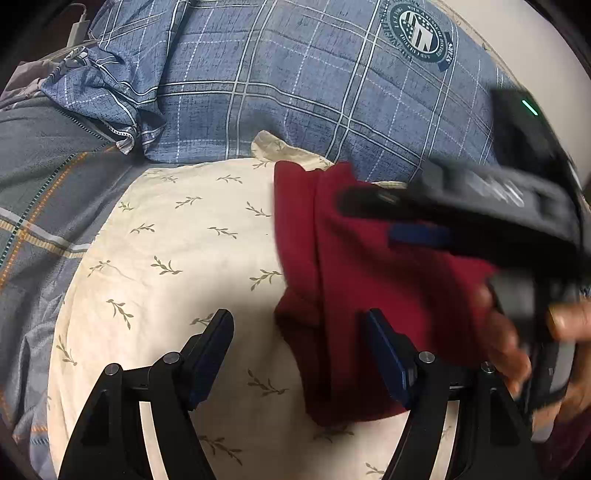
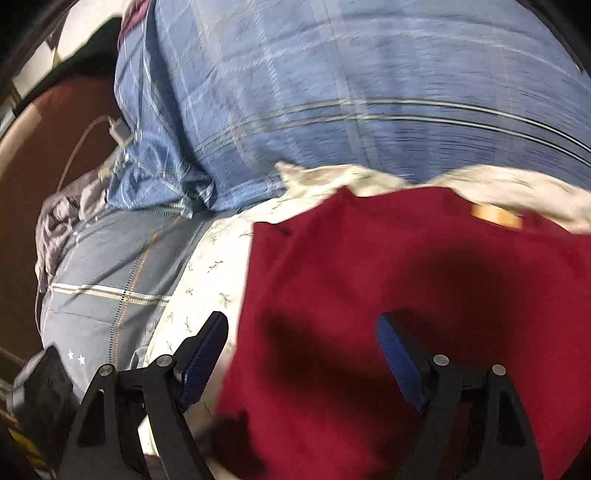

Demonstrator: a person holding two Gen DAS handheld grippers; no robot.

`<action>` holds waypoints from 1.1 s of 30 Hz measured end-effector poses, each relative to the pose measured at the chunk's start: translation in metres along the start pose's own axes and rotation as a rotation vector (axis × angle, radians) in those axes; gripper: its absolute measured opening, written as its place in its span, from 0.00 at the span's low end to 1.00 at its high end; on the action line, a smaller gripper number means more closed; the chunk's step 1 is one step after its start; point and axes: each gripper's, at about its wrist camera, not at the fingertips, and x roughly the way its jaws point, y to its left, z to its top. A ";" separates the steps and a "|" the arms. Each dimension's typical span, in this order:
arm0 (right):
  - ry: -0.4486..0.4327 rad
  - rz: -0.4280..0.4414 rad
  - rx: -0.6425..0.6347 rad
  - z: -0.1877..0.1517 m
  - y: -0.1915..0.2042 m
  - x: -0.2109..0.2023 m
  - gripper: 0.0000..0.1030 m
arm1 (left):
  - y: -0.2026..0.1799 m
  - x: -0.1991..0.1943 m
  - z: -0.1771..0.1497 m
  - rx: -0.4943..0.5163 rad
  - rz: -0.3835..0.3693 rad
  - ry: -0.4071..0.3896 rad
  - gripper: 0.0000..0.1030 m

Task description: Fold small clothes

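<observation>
A dark red garment (image 1: 369,280) lies on a cream leaf-print pillow (image 1: 177,236); in the right wrist view it (image 2: 369,280) spreads wide with a tan label (image 2: 496,217) near its far edge. My left gripper (image 1: 299,325) is open and empty, low over the pillow at the garment's left edge. My right gripper (image 2: 303,328) is open and empty, just above the garment. In the left wrist view the right gripper's body (image 1: 480,214) reaches in blurred from the right, over the garment, held by a hand (image 1: 524,339).
A blue plaid duvet (image 1: 295,85) with a round emblem (image 1: 421,31) is piled behind the pillow. A grey plaid sheet (image 1: 44,206) lies to the left. A white charger and cable (image 2: 118,131) sit at the far left by a brown surface (image 2: 55,140).
</observation>
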 end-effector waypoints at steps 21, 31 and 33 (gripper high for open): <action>0.075 -0.102 -0.118 0.003 0.021 0.056 0.93 | 0.004 0.009 0.004 -0.026 0.014 0.016 0.71; 0.064 -0.193 -0.162 0.005 0.035 0.060 0.79 | 0.007 0.008 0.004 -0.045 0.003 0.018 0.71; 0.040 -0.222 -0.180 0.006 0.033 0.055 0.61 | 0.006 0.009 0.004 -0.045 -0.003 0.019 0.71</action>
